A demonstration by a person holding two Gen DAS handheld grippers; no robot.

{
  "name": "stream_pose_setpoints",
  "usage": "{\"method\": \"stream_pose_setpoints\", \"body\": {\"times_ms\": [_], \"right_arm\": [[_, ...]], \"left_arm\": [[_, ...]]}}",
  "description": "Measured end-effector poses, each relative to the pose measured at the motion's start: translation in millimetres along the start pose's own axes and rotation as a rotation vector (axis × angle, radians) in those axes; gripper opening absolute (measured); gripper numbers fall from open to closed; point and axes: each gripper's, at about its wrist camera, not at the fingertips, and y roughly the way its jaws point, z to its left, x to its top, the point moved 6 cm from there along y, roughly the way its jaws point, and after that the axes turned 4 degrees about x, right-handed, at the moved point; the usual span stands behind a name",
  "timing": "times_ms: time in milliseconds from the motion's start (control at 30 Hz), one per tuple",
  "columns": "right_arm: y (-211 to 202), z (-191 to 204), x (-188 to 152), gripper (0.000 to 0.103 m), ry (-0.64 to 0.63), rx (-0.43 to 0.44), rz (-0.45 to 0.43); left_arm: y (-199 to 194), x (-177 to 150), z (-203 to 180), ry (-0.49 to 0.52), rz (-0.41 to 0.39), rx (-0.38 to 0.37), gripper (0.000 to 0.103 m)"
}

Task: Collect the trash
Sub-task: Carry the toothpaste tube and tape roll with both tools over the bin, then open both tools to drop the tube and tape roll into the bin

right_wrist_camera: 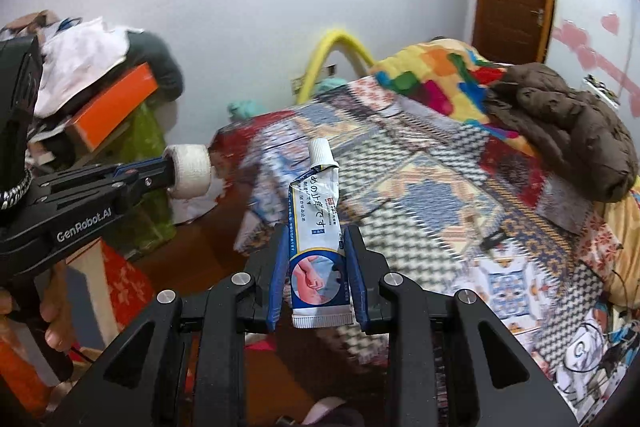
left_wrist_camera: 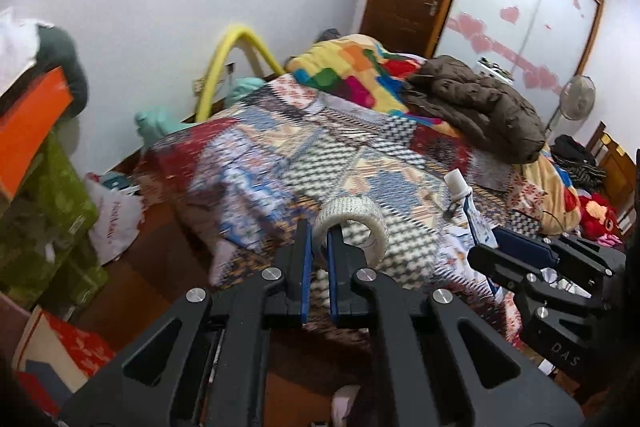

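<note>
With the left gripper (left_wrist_camera: 318,239) clamped on the bandage roll (left_wrist_camera: 352,227) and the right gripper (right_wrist_camera: 318,247) pinching the ointment tube (right_wrist_camera: 318,227), keep both squeezes firm until they hang over a bin.

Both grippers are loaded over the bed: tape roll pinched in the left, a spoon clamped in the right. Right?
Not quite: the right gripper holds a crumpled tube with a white cap, not a spoon, as the right wrist view shows. The rest stands: the left gripper pinches the wall of the tape roll, and both hang over the bed.
</note>
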Motion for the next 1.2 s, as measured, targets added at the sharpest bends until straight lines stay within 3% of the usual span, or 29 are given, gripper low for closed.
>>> {"method": "stream_pose_setpoints", "body": {"times_ms": [433,867,1200], "right_arm": [[63.7,95.5,-24.3,0.026,-0.093,0.118,0.128],[153.9,151.8,-74.3,0.026,-0.178,0.189,0.342],[213.8,157.3,-111.8,0.026,-0.141,0.241,0.523]], "left_arm": [[0.0,-64.6,120.3,-0.096,0.085,0.121,0.006],[88.6,-170.5,194.4,-0.178,0.374,0.204,0.006],[142.7,-236.6,207.0,-0.207,0.566,0.19,0.006]]}}
